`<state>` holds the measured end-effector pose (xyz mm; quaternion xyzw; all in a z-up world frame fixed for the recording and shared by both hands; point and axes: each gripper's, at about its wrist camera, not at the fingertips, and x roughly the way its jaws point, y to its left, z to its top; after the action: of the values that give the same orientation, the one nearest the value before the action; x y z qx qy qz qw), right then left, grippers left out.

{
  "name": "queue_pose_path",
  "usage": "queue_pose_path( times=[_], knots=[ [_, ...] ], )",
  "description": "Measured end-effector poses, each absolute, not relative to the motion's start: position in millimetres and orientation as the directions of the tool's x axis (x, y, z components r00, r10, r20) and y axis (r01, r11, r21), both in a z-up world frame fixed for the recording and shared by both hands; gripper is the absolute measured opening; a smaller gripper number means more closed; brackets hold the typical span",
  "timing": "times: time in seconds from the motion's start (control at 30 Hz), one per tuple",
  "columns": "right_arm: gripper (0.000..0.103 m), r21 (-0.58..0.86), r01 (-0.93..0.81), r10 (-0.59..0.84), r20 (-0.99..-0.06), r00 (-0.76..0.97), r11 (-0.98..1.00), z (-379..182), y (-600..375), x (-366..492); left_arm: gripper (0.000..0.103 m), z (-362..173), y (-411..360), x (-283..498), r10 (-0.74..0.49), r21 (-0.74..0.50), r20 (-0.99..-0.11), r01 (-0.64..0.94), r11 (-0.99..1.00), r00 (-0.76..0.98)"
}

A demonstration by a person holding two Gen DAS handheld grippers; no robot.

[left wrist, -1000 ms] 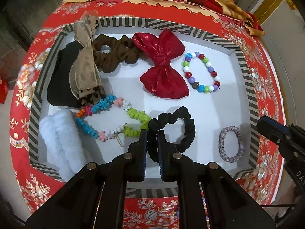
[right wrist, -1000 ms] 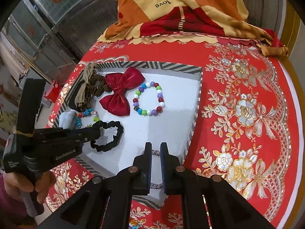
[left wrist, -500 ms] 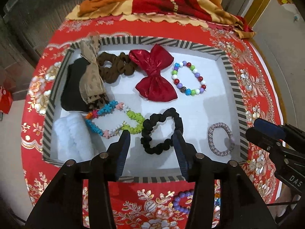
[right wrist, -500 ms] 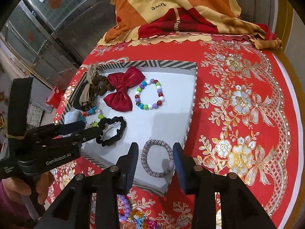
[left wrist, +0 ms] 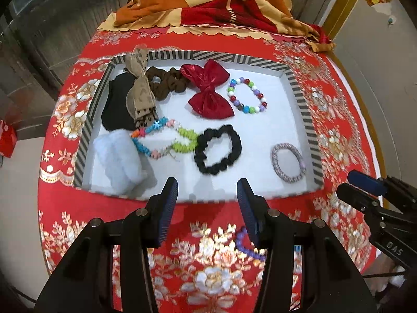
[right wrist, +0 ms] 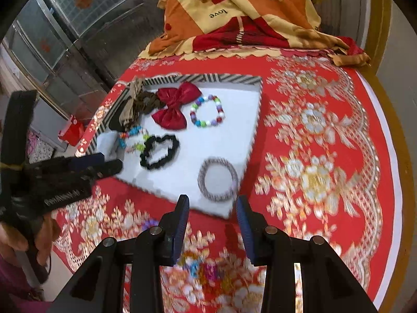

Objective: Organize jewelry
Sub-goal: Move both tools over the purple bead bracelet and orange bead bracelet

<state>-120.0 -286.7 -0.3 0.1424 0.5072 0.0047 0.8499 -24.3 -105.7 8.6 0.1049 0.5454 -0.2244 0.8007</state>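
A striped-rim white tray (left wrist: 299, 96) (right wrist: 256, 120) holds a black scrunchie (left wrist: 217, 150) (right wrist: 159, 152), a grey woven bracelet (left wrist: 287, 162) (right wrist: 217, 179), a bead bracelet (left wrist: 246, 95) (right wrist: 207, 110), a red bow (left wrist: 209, 90) (right wrist: 174, 104), a brown scrunchie (left wrist: 166, 83) and a colourful flower chain (left wrist: 164, 138). My left gripper (left wrist: 207, 195) is open and empty, above the tray's near rim. My right gripper (right wrist: 211, 208) is open and empty, just short of the grey bracelet. A purple bead bracelet (left wrist: 245, 244) lies on the cloth outside the tray, partly hidden by my left finger.
A red floral cloth (right wrist: 312, 156) covers the round table. A folded orange-red blanket (left wrist: 208, 2) lies at the far edge. A white fluffy band (left wrist: 117, 156), a black piece (left wrist: 118, 104) and a tan ribbon (left wrist: 139, 91) fill the tray's left side. Blurred coloured beads (right wrist: 206, 268) lie below my right gripper.
Both grippers opened, releasing the black scrunchie and the grey bracelet into the tray, then drew back toward the near edge of the table.
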Motion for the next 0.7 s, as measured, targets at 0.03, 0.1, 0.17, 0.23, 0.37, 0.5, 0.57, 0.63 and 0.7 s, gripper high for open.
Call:
queue_pose_path(
  times=[0.03,0.1,0.17,0.23,0.37,0.5,0.57,0.63,0.7],
  knots=[
    [0.036,0.245,0.144,0.148,-0.864,0.481,0.959,-2.3,-287.1,-126.4,0.047,9.7,-101.9,-28.2,-0.25,-0.08,-0.92,0.477,0.875,0.303],
    [0.035,0.246,0.158,0.146,-0.87,0.472,0.956,-7.3,-287.2,-139.3,0.047,10.0,-94.7,-34.4,-0.257,-0.089,-0.92,0.482,0.871,0.294],
    [0.036,0.246,0.168,0.145,-0.876,0.459,0.955,-13.9,-286.4,-151.0,0.047,6.4,-87.3,-42.4,-0.259,-0.097,-0.927,0.494,0.864,0.271],
    [0.036,0.245,0.181,0.145,-0.887,0.438,0.953,-24.0,-285.0,-163.7,0.047,1.2,-82.6,-47.9,-0.255,-0.1,-0.934,0.503,0.859,0.251],
    [0.036,0.243,0.191,0.151,-0.905,0.399,0.951,-41.1,-280.3,-180.9,0.047,-11.7,-72.1,-55.7,-0.238,-0.095,-0.944,0.503,0.859,0.227],
    [0.035,0.2,0.185,0.122,-0.924,0.364,0.962,-54.8,-272.9,-189.2,0.047,-26.4,-66.9,-58.6,-0.229,-0.115,-0.956,0.491,0.864,0.18],
    [0.035,0.202,0.183,0.126,-0.925,0.359,0.962,-60.1,-269.6,-191.2,0.047,-31.3,-67.5,-61.5,-0.226,-0.116,-0.959,0.494,0.861,0.168],
    [0.035,0.191,0.182,0.117,-0.927,0.356,0.965,-64.5,-266.8,-191.0,0.047,-34.5,-69.5,-63.0,-0.222,-0.114,-0.961,0.497,0.86,0.163],
    [0.035,0.143,0.189,0.07,-0.935,0.347,0.972,-68.4,-264.9,-190.5,0.047,-37.6,-72.6,-64.5,-0.219,-0.115,-0.963,0.497,0.86,0.157]
  ],
)
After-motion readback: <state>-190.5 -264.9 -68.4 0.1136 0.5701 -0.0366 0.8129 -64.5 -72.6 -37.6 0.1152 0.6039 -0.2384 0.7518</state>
